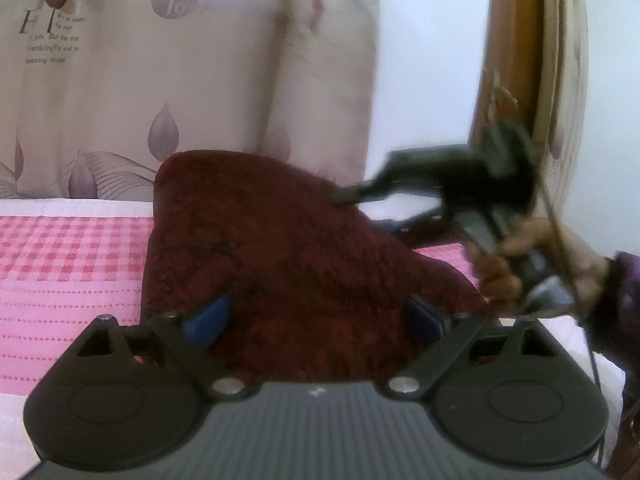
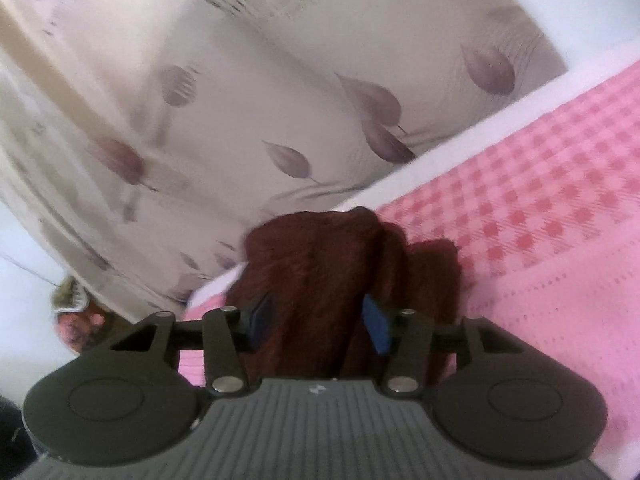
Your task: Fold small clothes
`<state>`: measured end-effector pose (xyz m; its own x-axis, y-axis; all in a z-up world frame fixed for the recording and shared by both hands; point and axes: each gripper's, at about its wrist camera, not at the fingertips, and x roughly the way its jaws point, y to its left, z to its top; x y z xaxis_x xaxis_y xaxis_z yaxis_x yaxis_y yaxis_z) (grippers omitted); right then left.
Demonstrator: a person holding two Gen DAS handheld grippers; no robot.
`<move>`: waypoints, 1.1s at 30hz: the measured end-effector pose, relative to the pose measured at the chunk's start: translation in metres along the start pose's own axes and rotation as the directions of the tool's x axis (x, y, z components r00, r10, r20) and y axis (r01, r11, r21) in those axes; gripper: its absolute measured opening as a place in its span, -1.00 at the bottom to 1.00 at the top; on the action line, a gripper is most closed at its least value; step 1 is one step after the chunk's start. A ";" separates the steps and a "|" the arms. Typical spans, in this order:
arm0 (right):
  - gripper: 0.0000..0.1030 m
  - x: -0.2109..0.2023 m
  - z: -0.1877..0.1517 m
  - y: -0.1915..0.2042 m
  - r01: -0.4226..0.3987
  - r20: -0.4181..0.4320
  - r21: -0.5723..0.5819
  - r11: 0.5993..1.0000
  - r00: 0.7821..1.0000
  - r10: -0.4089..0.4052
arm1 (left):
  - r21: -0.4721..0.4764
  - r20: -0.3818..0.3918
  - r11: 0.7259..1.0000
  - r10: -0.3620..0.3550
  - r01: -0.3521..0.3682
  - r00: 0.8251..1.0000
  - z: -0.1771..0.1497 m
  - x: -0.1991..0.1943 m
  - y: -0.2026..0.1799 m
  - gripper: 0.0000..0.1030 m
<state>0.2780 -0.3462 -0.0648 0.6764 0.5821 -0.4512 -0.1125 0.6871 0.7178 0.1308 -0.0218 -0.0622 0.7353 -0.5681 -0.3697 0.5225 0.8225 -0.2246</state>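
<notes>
Maroon fuzzy garment (image 1: 280, 248) bunches between both spread tools, left (image 1: 316, 316) and right (image 2: 320, 320).

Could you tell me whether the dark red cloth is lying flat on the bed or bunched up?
Bunched up: the dark red cloth rises in a rumpled heap above the pink checked bedcover, with vertical folds showing in the right wrist view.

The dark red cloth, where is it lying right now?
In both wrist views the dark red cloth lies on the pink checked bedcover, in front of the leaf-print curtain, between the left gripper's blue pads.
</notes>
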 end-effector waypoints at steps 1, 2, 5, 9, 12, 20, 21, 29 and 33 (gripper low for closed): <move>-0.03 0.010 0.002 0.000 -0.001 -0.008 -0.005 1.000 1.000 0.001 | 0.002 0.001 1.000 0.003 -0.003 1.000 0.000 0.000 0.000 0.83; -0.21 0.015 0.001 0.001 -0.001 -0.006 -0.019 1.000 1.000 0.001 | 0.003 0.003 1.000 0.005 -0.005 1.000 0.000 0.000 0.000 0.83; -0.68 0.000 0.000 0.021 0.015 0.088 -0.124 0.992 0.996 -0.004 | -0.011 0.014 1.000 -0.023 0.023 1.000 0.001 -0.004 0.002 0.83; -0.71 -0.039 -0.016 0.025 0.057 0.200 -0.168 0.984 0.980 -0.023 | -0.007 0.000 0.998 -0.060 0.060 0.998 0.000 -0.003 0.002 0.83; -0.72 -0.030 -0.031 -0.017 0.097 0.159 -0.053 0.994 0.983 -0.088 | 0.000 0.000 0.997 -0.072 0.072 0.997 -0.003 -0.004 0.001 0.83; -0.77 -0.003 -0.031 -0.033 0.121 0.184 -0.021 0.992 0.976 -0.115 | -0.011 -0.040 0.997 -0.072 0.072 0.997 -0.014 -0.015 0.005 0.83; -0.77 0.000 -0.030 -0.034 0.128 0.184 -0.018 0.992 0.975 -0.122 | -0.023 -0.046 0.997 -0.073 0.072 0.996 -0.014 -0.017 0.006 0.83; -0.71 0.013 -0.028 -0.034 0.143 0.170 -0.058 0.988 0.977 -0.131 | -0.009 -0.024 0.999 -0.034 0.034 0.999 -0.023 -0.041 0.004 0.83; -0.45 0.006 -0.026 -0.030 0.132 0.175 -0.064 0.989 0.977 -0.120 | -0.011 -0.028 1.000 -0.017 0.017 0.999 -0.024 -0.052 0.004 0.84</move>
<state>0.2663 -0.3524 -0.1028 0.8017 0.4108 -0.4342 -0.0679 0.7844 0.6166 0.0848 0.0118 -0.0657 0.7140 -0.5811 -0.3905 0.5301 0.8131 -0.2406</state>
